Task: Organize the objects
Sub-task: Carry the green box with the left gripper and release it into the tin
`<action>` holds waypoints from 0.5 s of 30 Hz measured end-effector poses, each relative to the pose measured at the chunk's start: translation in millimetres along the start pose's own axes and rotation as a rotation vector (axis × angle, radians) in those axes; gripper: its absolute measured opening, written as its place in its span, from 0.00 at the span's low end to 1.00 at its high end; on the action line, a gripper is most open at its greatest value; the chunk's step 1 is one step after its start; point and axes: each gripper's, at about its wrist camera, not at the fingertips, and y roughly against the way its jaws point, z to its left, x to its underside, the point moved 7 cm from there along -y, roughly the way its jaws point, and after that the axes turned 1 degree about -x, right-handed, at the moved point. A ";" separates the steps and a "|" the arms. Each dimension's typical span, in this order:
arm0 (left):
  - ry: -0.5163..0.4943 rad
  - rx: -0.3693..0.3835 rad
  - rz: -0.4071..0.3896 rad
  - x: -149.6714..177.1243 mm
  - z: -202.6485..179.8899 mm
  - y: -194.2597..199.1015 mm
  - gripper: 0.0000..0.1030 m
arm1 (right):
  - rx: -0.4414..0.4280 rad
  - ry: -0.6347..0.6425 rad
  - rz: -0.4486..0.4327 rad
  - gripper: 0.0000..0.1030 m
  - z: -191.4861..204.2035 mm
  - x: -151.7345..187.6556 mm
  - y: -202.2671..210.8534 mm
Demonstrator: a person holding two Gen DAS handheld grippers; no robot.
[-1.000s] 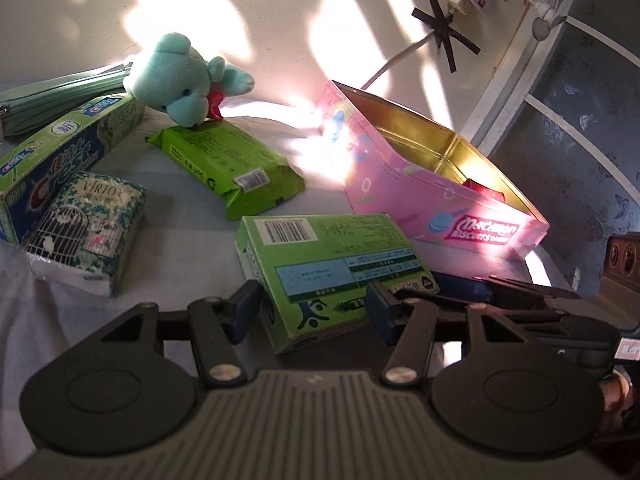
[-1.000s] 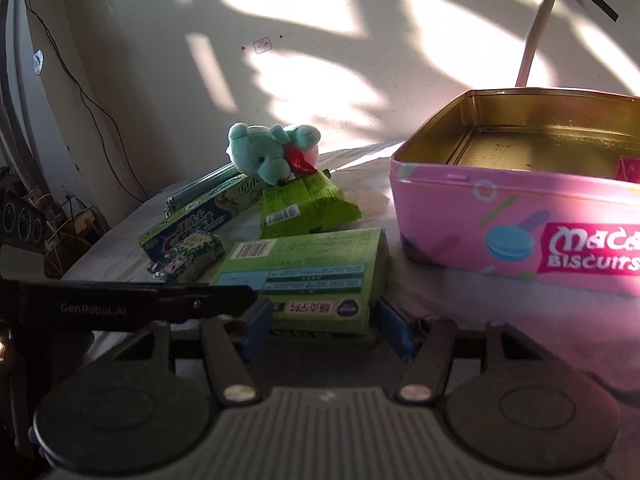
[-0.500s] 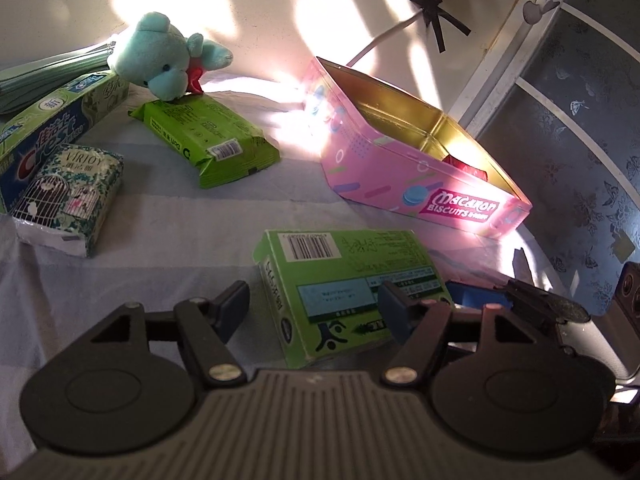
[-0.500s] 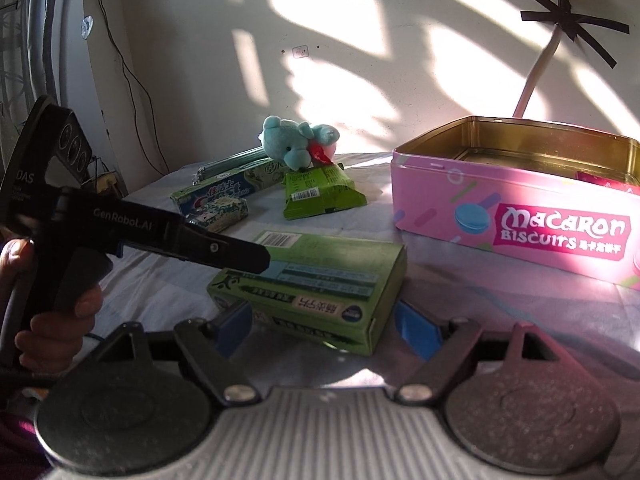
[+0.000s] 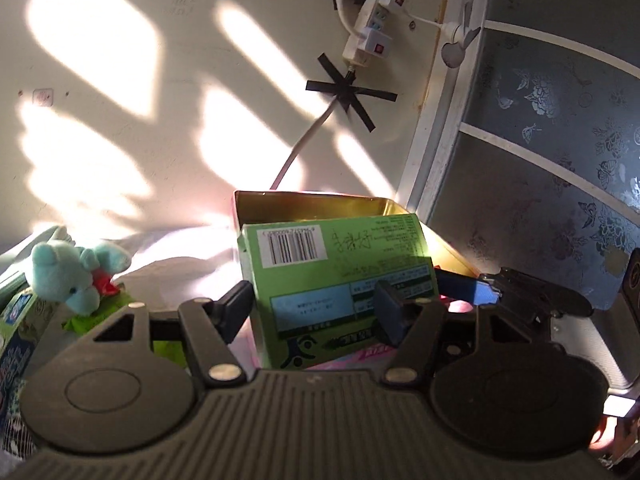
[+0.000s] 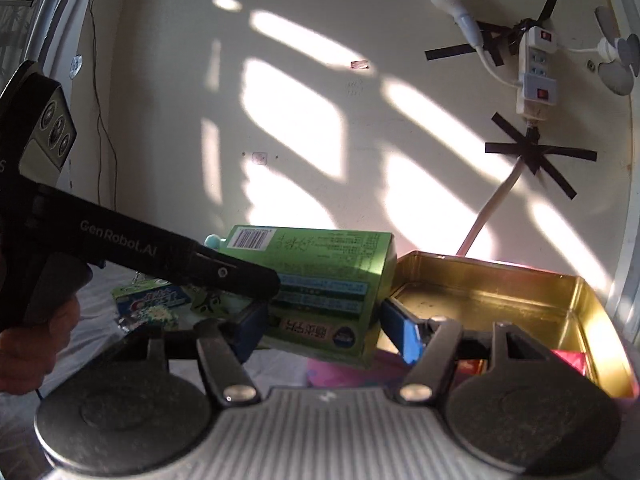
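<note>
A green carton [image 5: 332, 272] with a barcode hangs tilted in the air, just in front of the open pink biscuit tin [image 5: 312, 200]. My left gripper [image 5: 316, 304] is closing on it. Its left pad sits at the carton's left edge and its right finger lies across the printed face. In the right wrist view the carton [image 6: 332, 276] sits between the pads of my right gripper [image 6: 324, 320], whose jaws are also closing and pressing its two sides. The left gripper's black finger [image 6: 224, 272] crosses the carton's top. The tin [image 6: 500, 270] lies right of it, gold inside.
A teal plush toy [image 5: 72, 276] lies on a green packet [image 5: 100, 316] at the left, near a toothpaste box [image 6: 156, 300]. A red item [image 6: 568, 364] lies in the tin. A power strip [image 5: 368, 32] and taped cable hang on the wall behind. A hand [image 6: 32, 344] holds the left gripper.
The green carton lay flat on the cloth a second ago. Both grippers have since lifted it and tipped it up, bringing it close to the tin.
</note>
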 end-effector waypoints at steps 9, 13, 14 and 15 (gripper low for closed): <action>-0.020 -0.006 0.096 -3.5 -10.4 -102.2 0.66 | 0.131 -0.090 0.140 0.65 -70.8 23.5 -59.3; -0.013 -0.032 0.135 0.9 -5.9 -121.4 0.67 | 0.158 -0.073 0.193 0.68 -77.6 32.3 -80.6; -0.015 -0.043 0.133 1.4 -5.0 -123.1 0.67 | 0.162 -0.075 0.196 0.68 -78.7 32.8 -83.2; -0.016 -0.049 0.129 1.0 -4.2 -122.9 0.68 | 0.175 -0.078 0.194 0.71 -80.1 33.0 -86.3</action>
